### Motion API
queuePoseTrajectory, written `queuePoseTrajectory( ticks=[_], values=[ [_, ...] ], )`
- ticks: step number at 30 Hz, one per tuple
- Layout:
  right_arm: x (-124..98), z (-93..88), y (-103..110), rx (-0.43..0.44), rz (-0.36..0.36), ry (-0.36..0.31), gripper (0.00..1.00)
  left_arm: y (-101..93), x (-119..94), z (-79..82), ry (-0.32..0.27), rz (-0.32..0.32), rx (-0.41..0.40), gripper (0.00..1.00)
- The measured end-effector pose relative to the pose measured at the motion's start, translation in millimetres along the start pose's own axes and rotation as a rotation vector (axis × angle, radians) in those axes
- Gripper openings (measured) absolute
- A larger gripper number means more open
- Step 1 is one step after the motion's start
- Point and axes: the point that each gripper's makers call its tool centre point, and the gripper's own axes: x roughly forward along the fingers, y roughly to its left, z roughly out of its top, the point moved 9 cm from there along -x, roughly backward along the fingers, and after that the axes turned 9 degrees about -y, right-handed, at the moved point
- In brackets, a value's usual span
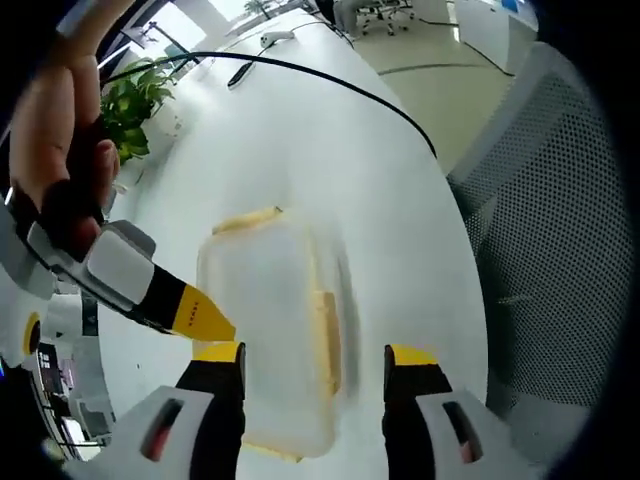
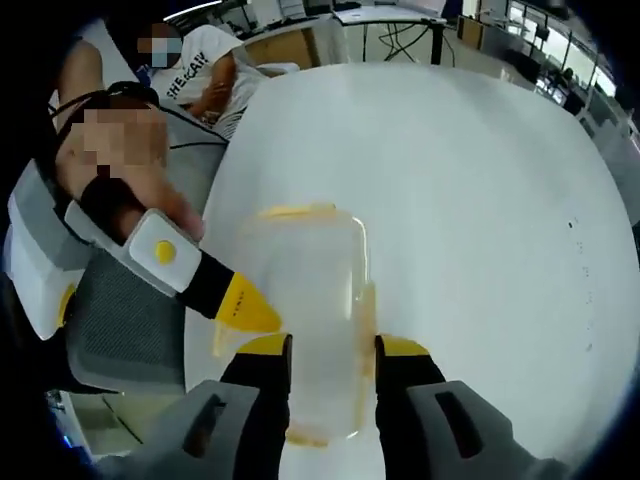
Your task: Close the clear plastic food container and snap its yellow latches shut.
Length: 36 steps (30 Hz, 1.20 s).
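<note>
The left gripper has its two yellow-tipped black jaws spread wide, gripping nothing. The clear plastic food container lies on the white table just ahead of them, its near end reaching down between the jaws, closer to the left jaw than to the right one. It looks blurred, so I cannot make out whether either jaw touches it. A yellow latch runs along the container's long side facing the right jaw, and another yellow latch sits at its far end. From the left of this view the other gripper's yellow tip comes in and points at the container's near corner, just above the left jaw.

The right gripper shows its jaws set closer together, with the same container between them. Its clear wall runs right up against both jaw tips, but I cannot tell whether they pinch it or only flank it. A yellow latch lies across the far end, ahead of the jaws, and another at the near end low between them. The left gripper's yellow tip reaches in from the left here, beside the container's wall just above the left jaw, with a person's hand behind it. A mesh office chair stands off beyond the table edge, right of the left gripper, and a potted plant sits far ahead to its left.
</note>
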Motion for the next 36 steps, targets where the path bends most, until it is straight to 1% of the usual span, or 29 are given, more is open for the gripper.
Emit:
queuePoseTrajectory(
  ticks=[2,5,6,7,9,10,11,12,13,14,15,16,18,20,21,22,23,25,27,28,29,33,36],
  values=[
    [-0.8,-0.5,2.5,-0.007,-0.022,-0.007,0.30,-1.2,-1.0,-0.4,-0.014,-0.026,-0.029,0.59],
    [-1.2,-1.4,3.3,-0.014,-0.039,-0.024,0.30,-4.4,-1.3,-0.4,-0.017,-0.059,-0.033,0.68],
    [-1.5,-2.9,3.5,-0.015,-0.043,-0.034,0.32,-6.6,-1.5,-0.5,-0.016,-0.078,-0.034,0.71],
    [-0.7,-2.4,3.0,-0.012,-0.053,-0.046,0.35,-7.7,-1.8,-0.2,-0.016,-0.083,-0.038,0.74],
    [-4.1,-5.1,-1.2,-0.009,-0.106,-0.077,0.42,-9.7,-2.1,0.7,-0.017,-0.086,-0.048,0.78],
    [-5.4,-8.5,-1.4,0.023,-0.112,-0.079,0.46,-10.3,-2.3,0.8,-0.018,-0.084,-0.049,0.78],
    [-5.7,-9.8,-1.3,0.040,-0.118,-0.084,0.52,-11.9,-3.1,0.1,-0.025,-0.081,-0.049,0.80],
    [-5.0,-11.6,2.3,0.066,-0.122,-0.134,0.60,-12.5,-3.2,-0.8,-0.026,-0.080,-0.052,0.83],
    [-4.6,-12.1,3.1,0.058,-0.126,-0.143,0.71,-13.6,-4.2,-2.6,-0.020,-0.083,-0.069,0.85],
    [-5.3,-16.4,5.5,0.037,-0.138,-0.142,0.74,-13.8,-5.5,-4.0,-0.015,-0.088,-0.080,0.84],
    [-5.8,-21.3,6.6,0.003,-0.158,-0.124,0.74,-13.1,-6.9,-5.1,-0.010,-0.090,-0.089,0.84],
    [-7.0,-22.2,8.0,0.016,-0.154,-0.147,0.73,-11.7,-8.4,-7.1,-0.004,-0.086,-0.097,0.84],
    [-10.5,-26.6,9.8,0.026,-0.165,-0.168,0.72,-8.5,-11.4,-10.7,0.002,-0.079,-0.108,0.85],
    [-11.9,-32.0,13.2,0.014,-0.169,-0.166,0.75,-4.0,-14.6,-13.7,0.002,-0.071,-0.125,0.86],
    [-12.7,-34.2,15.9,0.020,-0.162,-0.178,0.80,-1.7,-15.1,-14.8,0.007,-0.062,-0.133,0.87],
    [-12.3,-35.0,19.6,0.049,-0.165,-0.209,0.86,0.4,-15.3,-16.3,0.012,-0.053,-0.143,0.89],
    [-12.9,-35.3,21.4,0.054,-0.164,-0.225,0.89,2.1,-14.4,-18.8,0.015,-0.060,-0.152,0.89],
    [-16.9,-37.1,25.6,0.060,-0.153,-0.232,0.85,4.7,-14.1,-24.3,0.034,-0.067,-0.164,0.89],
    [-18.8,-37.5,29.6,0.052,-0.162,-0.240,0.85,7.9,-14.5,-29.6,0.049,-0.066,-0.160,0.90],
    [-18.9,-38.1,31.1,0.042,-0.164,-0.231,0.84,8.9,-14.7,-30.6,0.050,-0.065,-0.159,0.90],
    [-18.9,-40.4,33.4,0.019,-0.168,-0.197,0.83,11.6,-14.9,-32.5,0.053,-0.060,-0.158,0.90],
    [-16.3,-41.2,44.6,-0.038,-0.152,-0.138,0.85,20.9,-12.4,-36.7,0.046,-0.062,-0.183,0.91],
    [-13.9,-44.7,47.0,-0.073,-0.158,-0.089,0.85,25.0,-9.2,-40.7,0.052,-0.071,-0.188,0.92]
  ],
)
